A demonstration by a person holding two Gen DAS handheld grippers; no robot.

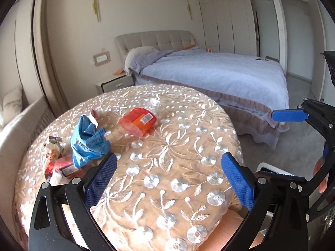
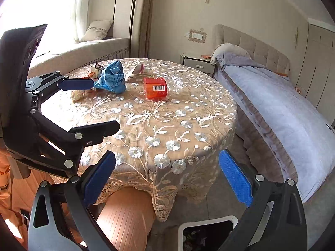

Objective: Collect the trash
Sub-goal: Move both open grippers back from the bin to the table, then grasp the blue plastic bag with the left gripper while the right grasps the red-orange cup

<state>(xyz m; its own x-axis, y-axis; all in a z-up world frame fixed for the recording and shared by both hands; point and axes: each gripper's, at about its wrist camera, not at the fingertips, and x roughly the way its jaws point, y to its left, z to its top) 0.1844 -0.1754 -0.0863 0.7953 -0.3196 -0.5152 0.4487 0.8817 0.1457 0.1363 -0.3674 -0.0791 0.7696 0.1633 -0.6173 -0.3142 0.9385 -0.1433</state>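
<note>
- Bedroom setting: round surface (image 2: 180, 113) under an embroidered cloth, bed (image 1: 219, 73) beside it.
- Trash on the surface's far side: crumpled blue bag (image 1: 89, 140), orange plastic container (image 1: 139, 121) lying on its side, clear wrapper (image 1: 151, 102), small wrappers (image 1: 56, 159).
- Left tool (image 1: 169, 179): spread, holding nothing.
- Right tool (image 2: 167, 179): spread, holding nothing.
- White bin (image 2: 207, 228) stands on the floor below the surface's edge.

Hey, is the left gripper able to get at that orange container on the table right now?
Probably yes: the left gripper has its jaws open, and only bare tablecloth lies between it and the orange container, which lies on its side.
</note>
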